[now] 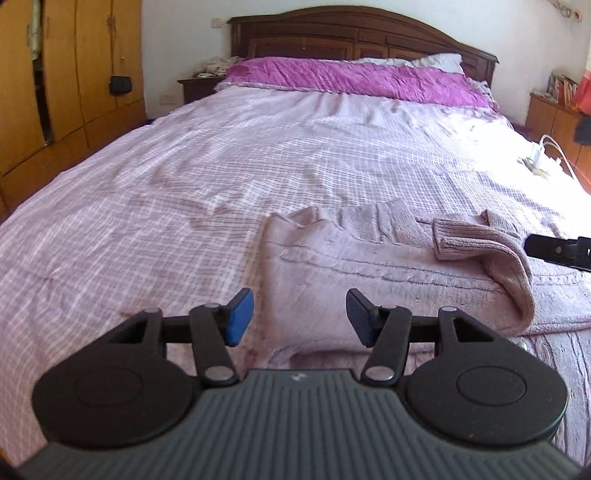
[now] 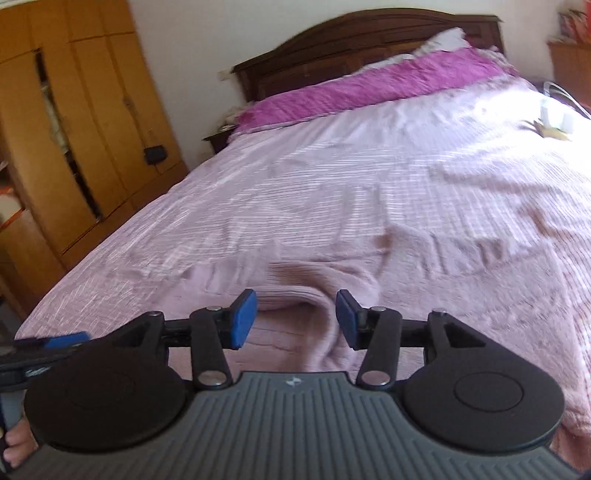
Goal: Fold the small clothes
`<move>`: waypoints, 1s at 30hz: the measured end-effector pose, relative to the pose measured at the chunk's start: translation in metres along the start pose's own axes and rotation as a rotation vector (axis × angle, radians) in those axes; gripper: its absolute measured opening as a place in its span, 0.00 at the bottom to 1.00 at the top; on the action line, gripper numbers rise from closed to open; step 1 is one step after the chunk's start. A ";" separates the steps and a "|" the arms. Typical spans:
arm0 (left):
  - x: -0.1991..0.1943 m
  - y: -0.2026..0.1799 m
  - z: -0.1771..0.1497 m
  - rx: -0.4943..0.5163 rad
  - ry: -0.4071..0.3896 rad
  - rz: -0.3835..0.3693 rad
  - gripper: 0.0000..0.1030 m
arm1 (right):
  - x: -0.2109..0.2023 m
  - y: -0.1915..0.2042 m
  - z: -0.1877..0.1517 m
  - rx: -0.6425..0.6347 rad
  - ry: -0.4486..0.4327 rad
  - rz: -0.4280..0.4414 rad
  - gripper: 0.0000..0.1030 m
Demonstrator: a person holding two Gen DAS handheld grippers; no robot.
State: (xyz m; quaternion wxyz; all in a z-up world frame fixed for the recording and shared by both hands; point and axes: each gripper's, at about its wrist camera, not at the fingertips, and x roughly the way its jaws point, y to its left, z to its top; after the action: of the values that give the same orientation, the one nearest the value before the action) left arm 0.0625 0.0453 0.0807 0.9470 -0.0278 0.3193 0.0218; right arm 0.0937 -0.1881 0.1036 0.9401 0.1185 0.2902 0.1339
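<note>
Sweater [image 1: 369, 258] flat on bedspread [image 1: 184, 166]

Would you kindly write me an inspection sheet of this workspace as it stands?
Surface: bed with checked pink cover, wrinkled.
Job's things: pink knit sweater lying near the foot, one sleeve folded across its body.
Clutter: small white items at the bed's far right edge.
Grippers: left claw open, above the sweater's hem; right claw open, holding nothing.
Cables: white cables by those white items.
Surroundings: wooden wardrobe, dark headboard, magenta pillow.
</note>
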 end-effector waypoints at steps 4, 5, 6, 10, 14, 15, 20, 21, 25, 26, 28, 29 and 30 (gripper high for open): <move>0.019 -0.009 0.003 0.008 0.039 -0.037 0.56 | 0.019 0.027 0.004 -0.104 0.013 -0.013 0.55; 0.023 -0.011 0.003 0.013 0.046 -0.040 0.56 | 0.026 0.031 0.006 -0.126 0.019 -0.021 0.55; 0.027 -0.013 0.002 0.018 0.051 -0.043 0.56 | 0.031 0.036 0.006 -0.149 0.024 -0.030 0.55; 0.042 -0.015 -0.003 0.026 0.072 -0.046 0.56 | 0.055 0.053 0.007 -0.290 0.055 -0.089 0.57; 0.050 -0.011 -0.005 0.017 0.072 -0.052 0.56 | 0.081 0.056 0.001 -0.380 0.128 -0.118 0.58; 0.051 -0.011 -0.006 0.016 0.070 -0.053 0.56 | 0.086 0.055 -0.001 -0.386 0.145 -0.123 0.58; 0.052 -0.012 -0.008 0.027 0.061 -0.047 0.56 | 0.092 0.046 -0.005 -0.359 0.146 -0.148 0.16; 0.052 -0.012 -0.009 0.030 0.059 -0.045 0.56 | 0.087 0.043 -0.004 -0.332 0.117 -0.153 0.11; 0.053 -0.012 -0.008 0.020 0.058 -0.041 0.56 | 0.049 0.026 0.009 -0.258 -0.005 -0.178 0.10; 0.053 -0.013 -0.008 0.018 0.057 -0.040 0.56 | 0.041 0.021 0.011 -0.241 -0.022 -0.180 0.10; 0.053 -0.014 -0.009 0.017 0.055 -0.036 0.56 | 0.020 0.004 0.017 -0.182 -0.054 -0.184 0.10; 0.053 -0.015 -0.010 0.018 0.055 -0.034 0.56 | 0.011 -0.005 0.018 -0.150 -0.066 -0.188 0.10; 0.053 -0.015 -0.010 0.020 0.055 -0.032 0.56 | 0.003 -0.013 0.018 -0.121 -0.077 -0.194 0.10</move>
State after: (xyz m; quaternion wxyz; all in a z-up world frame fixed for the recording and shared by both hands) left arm 0.0997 0.0309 0.0415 0.9384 -0.0240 0.3448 0.0028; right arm 0.1093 -0.2021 0.1123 0.9646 0.0377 0.2554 0.0547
